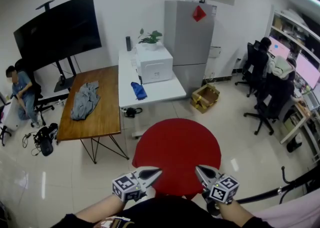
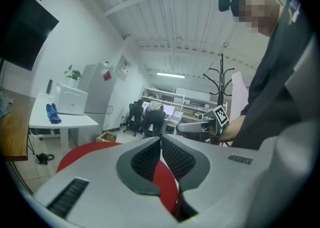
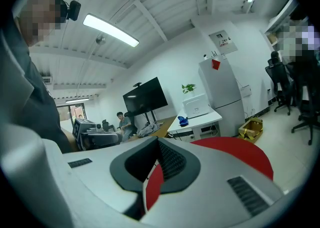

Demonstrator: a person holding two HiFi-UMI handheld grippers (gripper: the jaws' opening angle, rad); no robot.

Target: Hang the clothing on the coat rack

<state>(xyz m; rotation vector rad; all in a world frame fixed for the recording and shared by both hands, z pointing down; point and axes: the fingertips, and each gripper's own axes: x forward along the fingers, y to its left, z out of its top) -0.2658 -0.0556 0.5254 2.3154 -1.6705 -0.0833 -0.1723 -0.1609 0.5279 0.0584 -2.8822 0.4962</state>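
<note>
Open floor (image 1: 165, 109) lies between the red round top (image 1: 176, 147) and the wooden bench (image 1: 107, 117). Grey clothing (image 1: 85, 100) lies on that bench, centre-left. Left tongs (image 1: 156, 172) and right tongs (image 1: 199, 169), bottom centre, are both closed together and hold nothing.

Left hand-held gripper (image 1: 151, 174) and right hand-held gripper (image 1: 201, 171) both closed, empty, held near level.
</note>
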